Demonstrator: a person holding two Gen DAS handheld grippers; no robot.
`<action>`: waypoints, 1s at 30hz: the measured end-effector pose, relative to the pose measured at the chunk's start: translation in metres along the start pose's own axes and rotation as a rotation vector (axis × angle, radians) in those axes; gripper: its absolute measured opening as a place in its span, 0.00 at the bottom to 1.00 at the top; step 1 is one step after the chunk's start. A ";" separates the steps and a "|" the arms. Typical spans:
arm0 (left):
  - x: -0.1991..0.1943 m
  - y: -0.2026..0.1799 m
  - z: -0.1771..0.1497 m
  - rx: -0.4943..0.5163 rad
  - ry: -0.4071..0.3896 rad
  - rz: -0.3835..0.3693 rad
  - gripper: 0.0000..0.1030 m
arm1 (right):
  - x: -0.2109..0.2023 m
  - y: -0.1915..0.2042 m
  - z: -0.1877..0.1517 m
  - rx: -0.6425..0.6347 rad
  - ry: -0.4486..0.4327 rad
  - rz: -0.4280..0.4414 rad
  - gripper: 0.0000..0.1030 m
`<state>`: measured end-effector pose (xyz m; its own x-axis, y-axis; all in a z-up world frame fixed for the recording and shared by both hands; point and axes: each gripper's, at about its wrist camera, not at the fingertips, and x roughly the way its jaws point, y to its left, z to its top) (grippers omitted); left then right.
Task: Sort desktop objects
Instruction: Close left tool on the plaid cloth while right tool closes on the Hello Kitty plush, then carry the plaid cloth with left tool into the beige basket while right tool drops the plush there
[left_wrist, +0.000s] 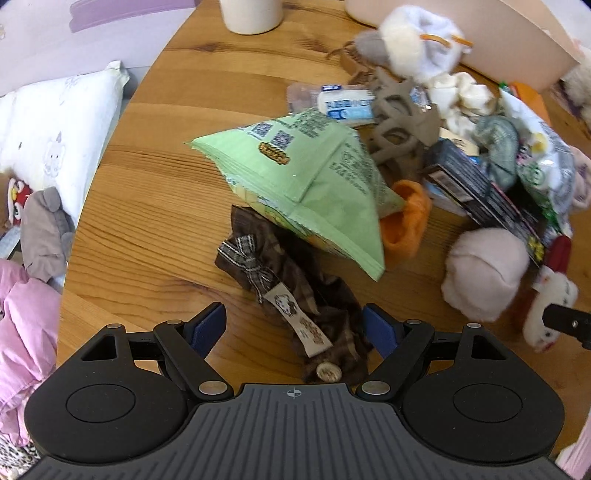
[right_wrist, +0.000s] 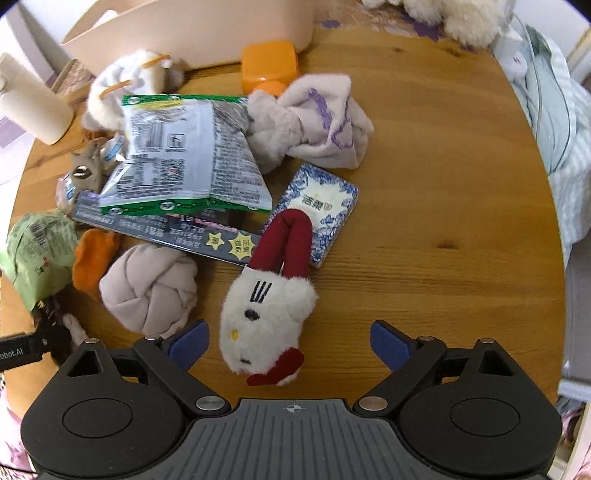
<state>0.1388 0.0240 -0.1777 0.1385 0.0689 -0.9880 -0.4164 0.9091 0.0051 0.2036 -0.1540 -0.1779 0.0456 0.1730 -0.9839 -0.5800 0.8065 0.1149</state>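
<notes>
Left gripper jaws spread wide around brown plaid pouch on counter. Right gripper jaws likewise apart, white cat plush between them. Risk: green snack bag overlaps pouch; lifting could drag it off pile.

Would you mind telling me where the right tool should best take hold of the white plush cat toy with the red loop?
Probably across the white plush cat toy's head, from above. The head is the bulkiest, softest part and lies flat on the table, already between the open right tool's pads. The red loop rests on the blue-patterned tissue pack, so gripping there risks dragging the pack.
</notes>
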 end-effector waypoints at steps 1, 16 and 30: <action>0.004 0.001 0.000 -0.012 0.004 -0.002 0.80 | 0.003 -0.002 0.000 0.017 0.003 0.009 0.87; 0.020 -0.005 -0.006 -0.011 0.037 0.003 0.45 | 0.018 -0.014 -0.006 0.099 -0.021 0.042 0.39; -0.020 -0.004 -0.013 0.137 0.040 -0.092 0.42 | -0.043 -0.052 -0.011 0.111 -0.111 0.149 0.37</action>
<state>0.1262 0.0136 -0.1601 0.1332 -0.0315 -0.9906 -0.2768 0.9586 -0.0677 0.2230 -0.2096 -0.1433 0.0590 0.3511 -0.9345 -0.4937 0.8239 0.2784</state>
